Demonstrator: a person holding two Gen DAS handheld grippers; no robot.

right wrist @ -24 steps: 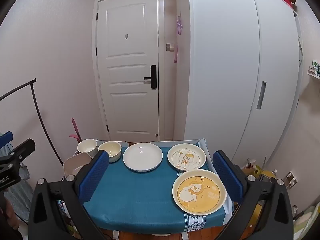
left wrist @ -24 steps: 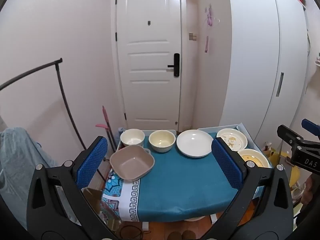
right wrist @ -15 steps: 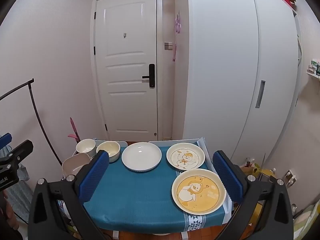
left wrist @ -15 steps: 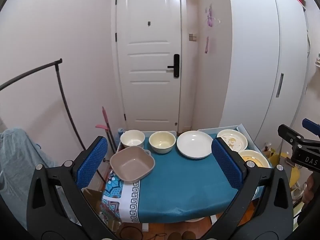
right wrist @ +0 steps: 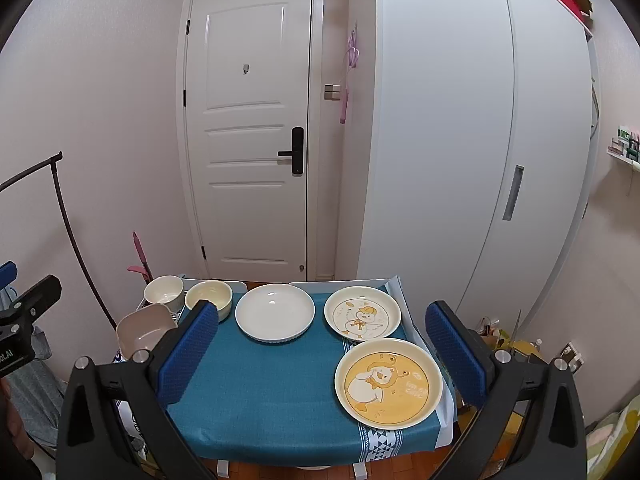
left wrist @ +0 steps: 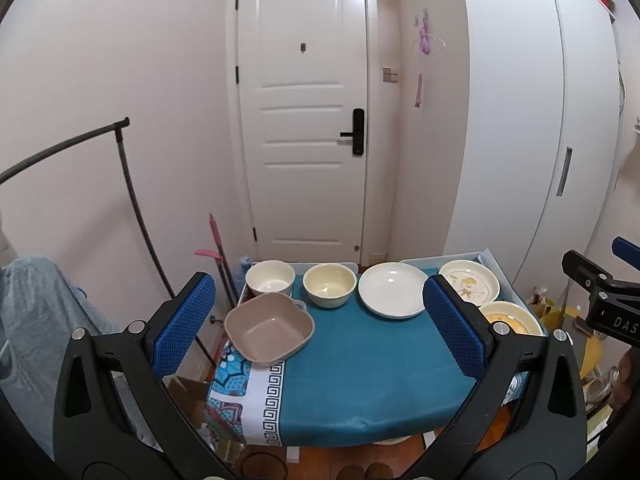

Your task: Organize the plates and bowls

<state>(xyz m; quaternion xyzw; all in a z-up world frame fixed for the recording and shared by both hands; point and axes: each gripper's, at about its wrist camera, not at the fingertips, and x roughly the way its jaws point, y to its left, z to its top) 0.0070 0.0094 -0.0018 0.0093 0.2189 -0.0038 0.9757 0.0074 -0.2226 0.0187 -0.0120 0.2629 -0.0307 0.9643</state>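
Through the left wrist view we find nothing shifted from a moment ago: our left tongs [left wrist: 318, 320] hang spread and empty above the teal cloth tabletop [left wrist: 360, 380], so sorting has not begun. The squarish tan bowl [left wrist: 269, 331] (matte, likely plastic) sits nearest, two round cream bowls [left wrist: 300, 284] behind. Through the right wrist view, our right tongs [right wrist: 320, 354] gape too; the glossy white plate [right wrist: 275, 311] and two duck-printed plates [right wrist: 376, 344] lie flat, unstacked.

Bowls [left wrist: 329, 290] left, plates [right wrist: 362, 317] right, on table [right wrist: 264, 396]
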